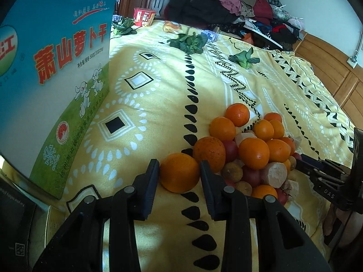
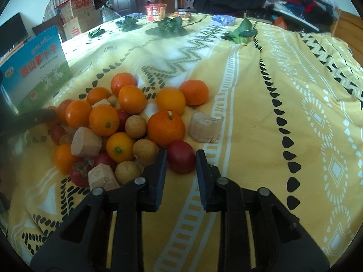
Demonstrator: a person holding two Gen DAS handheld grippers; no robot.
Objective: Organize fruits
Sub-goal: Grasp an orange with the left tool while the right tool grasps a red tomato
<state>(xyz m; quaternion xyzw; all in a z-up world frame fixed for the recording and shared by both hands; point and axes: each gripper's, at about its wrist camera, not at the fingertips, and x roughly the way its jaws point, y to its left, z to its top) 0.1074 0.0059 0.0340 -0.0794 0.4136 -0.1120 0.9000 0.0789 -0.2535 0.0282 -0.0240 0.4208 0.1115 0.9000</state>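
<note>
While both tools point down at a yellow patterned blanket (image 1: 158, 86), the left gripper (image 1: 180, 170) has its two pads pressed against the sides of an orange (image 1: 180, 172) lying at the near end of a fruit pile (image 1: 256, 149). Seen from the right wrist, the right gripper (image 2: 181, 158) is clamped on a small red tomato (image 2: 181, 156) at the pile's near right margin, one pad on each side of it. Both fruits rest on the blanket. Oranges, round brown longans (image 2: 135, 126), further tomatoes and pale cut root chunks (image 2: 86, 145) make up the heap, which sits toward the near part of the blanket. One root chunk (image 2: 205, 127) lies just apart from it, beyond the tomato. At the blanket's left edge stands a blue and green printed carton (image 1: 56, 72). Leafy greens (image 1: 189, 42) lie scattered along the far edge, near a red instant-noodle cup (image 1: 144, 16), with heaped clothing (image 1: 226, 2) behind.
</note>
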